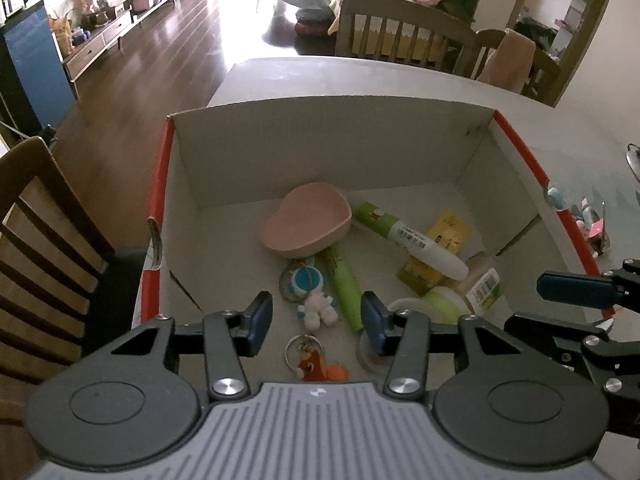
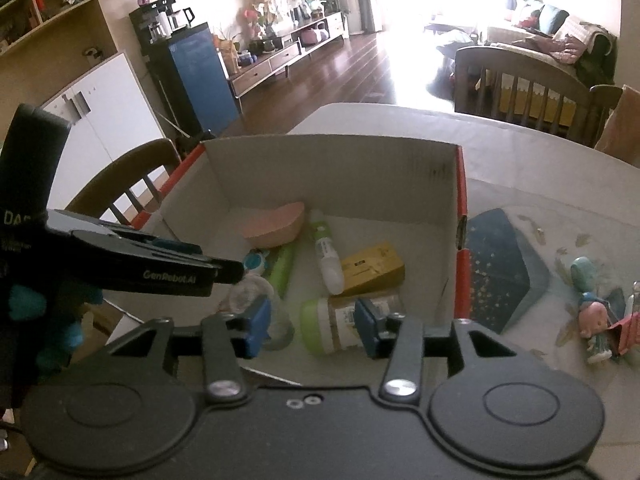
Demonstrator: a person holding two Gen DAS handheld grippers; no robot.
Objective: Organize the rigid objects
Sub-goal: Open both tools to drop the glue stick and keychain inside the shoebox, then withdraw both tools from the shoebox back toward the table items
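Red-edged cardboard box (image 1: 472, 148) of pink bowl (image 1: 306, 220), green tubes; both grippers (image 1: 316, 322) (image 2: 312, 326) wide, empty.

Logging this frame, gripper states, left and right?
Left gripper: open, holding nothing, over the box.
Right gripper: open, holding nothing, over the jar.

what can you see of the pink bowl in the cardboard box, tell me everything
The pink heart-shaped bowl looks like smooth matte plastic, shallow, with a rounded rim and nothing visible inside it. It rests tilted on the floor of the open cardboard box, toward the far wall, its hollow facing up and away. Its near edge overlaps the top of the green marker pen and sits just above the small astronaut keychain; the green-and-white tube lies close to its right side. Neither gripper touches it.
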